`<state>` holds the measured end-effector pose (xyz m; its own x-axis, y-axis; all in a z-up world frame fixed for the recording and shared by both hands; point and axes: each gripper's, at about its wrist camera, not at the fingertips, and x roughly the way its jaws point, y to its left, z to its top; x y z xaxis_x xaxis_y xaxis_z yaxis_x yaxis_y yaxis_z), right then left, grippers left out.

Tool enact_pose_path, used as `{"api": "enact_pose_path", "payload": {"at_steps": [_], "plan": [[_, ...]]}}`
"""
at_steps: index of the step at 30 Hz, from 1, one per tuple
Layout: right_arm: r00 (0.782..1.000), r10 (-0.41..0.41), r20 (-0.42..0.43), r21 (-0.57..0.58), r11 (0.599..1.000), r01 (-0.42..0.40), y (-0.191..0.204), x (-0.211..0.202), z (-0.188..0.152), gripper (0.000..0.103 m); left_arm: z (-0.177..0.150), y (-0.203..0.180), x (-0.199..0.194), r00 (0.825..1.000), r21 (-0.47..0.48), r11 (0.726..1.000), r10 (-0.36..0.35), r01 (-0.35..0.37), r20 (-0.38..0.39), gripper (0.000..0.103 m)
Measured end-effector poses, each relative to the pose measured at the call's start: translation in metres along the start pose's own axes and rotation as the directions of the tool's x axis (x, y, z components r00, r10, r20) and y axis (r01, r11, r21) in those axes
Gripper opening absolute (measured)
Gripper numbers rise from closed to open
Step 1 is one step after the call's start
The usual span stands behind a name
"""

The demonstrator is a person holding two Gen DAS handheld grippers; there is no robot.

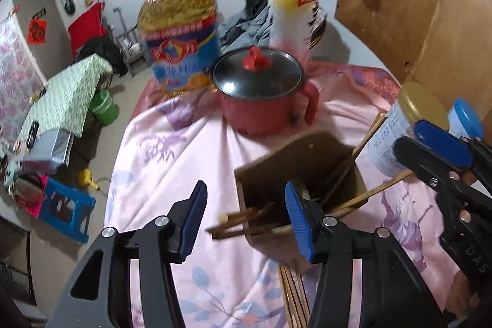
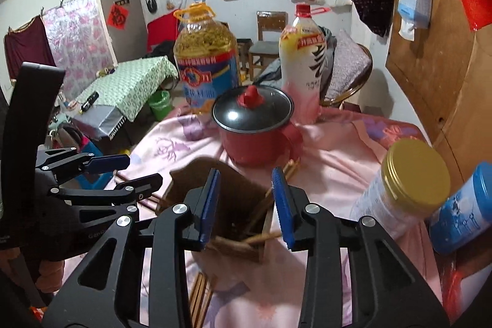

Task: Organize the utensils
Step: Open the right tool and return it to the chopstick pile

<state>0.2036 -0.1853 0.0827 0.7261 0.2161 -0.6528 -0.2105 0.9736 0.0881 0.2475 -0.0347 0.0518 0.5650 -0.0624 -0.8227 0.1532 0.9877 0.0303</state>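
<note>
— Both claws are mine. Left claw [image 1: 243,217] stands partly open with nothing clamped; its right pad sits over the near rim of the wooden holder [image 1: 295,174], its left pad over bare pink cloth.

— And the other one?

— I hold the right claw [image 2: 246,205] partly open too, a narrower gap, empty, hanging above the same holder [image 2: 227,192]. Neither claw has hold of anything.

— Where are the utensils?

— Nearest me, a loose bundle of chopsticks [image 2: 200,297] lies flat on the worktop [image 2: 323,174], just in front of the holder. More chopsticks are in the holder itself, some leaning out over its edges. A few others [image 2: 290,166] lie on the cloth beyond it, beside the pot.

— What else is on the worktop?

— To my right, a jar with a gold lid [image 2: 415,171] and a blue-capped container [image 2: 461,211], close together. Behind the holder sits a red pot [image 2: 255,143] under a glass lid with a red knob. Past that stand a large oil jug [image 2: 206,63] and a tall red-capped bottle [image 2: 303,63], with a wooden chair [image 2: 267,36] by the far wall.
</note>
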Motion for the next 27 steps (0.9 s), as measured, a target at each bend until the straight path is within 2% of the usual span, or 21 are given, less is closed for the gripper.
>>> {"api": "enact_pose_path", "payload": {"at_steps": [2,4,10,15,19,23,27], "plan": [[1.000,-0.006,0.012,0.006,1.000,0.006,-0.002,-0.009,0.003,0.038,-0.001,0.002,-0.003,1.000,-0.022,1.000,0.008,-0.008,0.002,0.057],[0.999,-0.009,0.037,0.013,1.000,0.008,-0.002,-0.021,0.005,0.043,-0.001,0.004,-0.012,1.000,-0.041,0.999,0.024,-0.023,0.017,0.065],[0.996,-0.026,0.087,0.001,1.000,0.026,0.002,-0.053,-0.002,0.049,-0.017,-0.003,-0.045,0.994,-0.040,0.996,0.078,-0.075,0.070,0.078],[0.995,-0.006,0.095,0.009,1.000,0.005,0.000,-0.072,-0.017,0.051,-0.037,-0.003,-0.061,0.992,-0.075,0.993,0.100,-0.094,0.077,0.082],[0.996,0.017,0.088,0.007,1.000,-0.018,-0.001,-0.081,-0.031,0.051,-0.060,0.000,-0.064,0.991,-0.113,0.987,0.121,-0.115,0.047,0.082],[0.996,0.070,0.057,0.011,0.997,-0.071,0.000,-0.081,-0.049,0.051,-0.086,0.001,-0.065,0.988,-0.145,0.978,0.156,-0.153,0.011,0.082],[0.996,0.094,0.003,0.013,0.995,-0.094,0.007,-0.076,-0.074,0.051,-0.110,0.002,-0.063,0.987,-0.161,0.974,0.159,-0.162,-0.032,0.082]]}}
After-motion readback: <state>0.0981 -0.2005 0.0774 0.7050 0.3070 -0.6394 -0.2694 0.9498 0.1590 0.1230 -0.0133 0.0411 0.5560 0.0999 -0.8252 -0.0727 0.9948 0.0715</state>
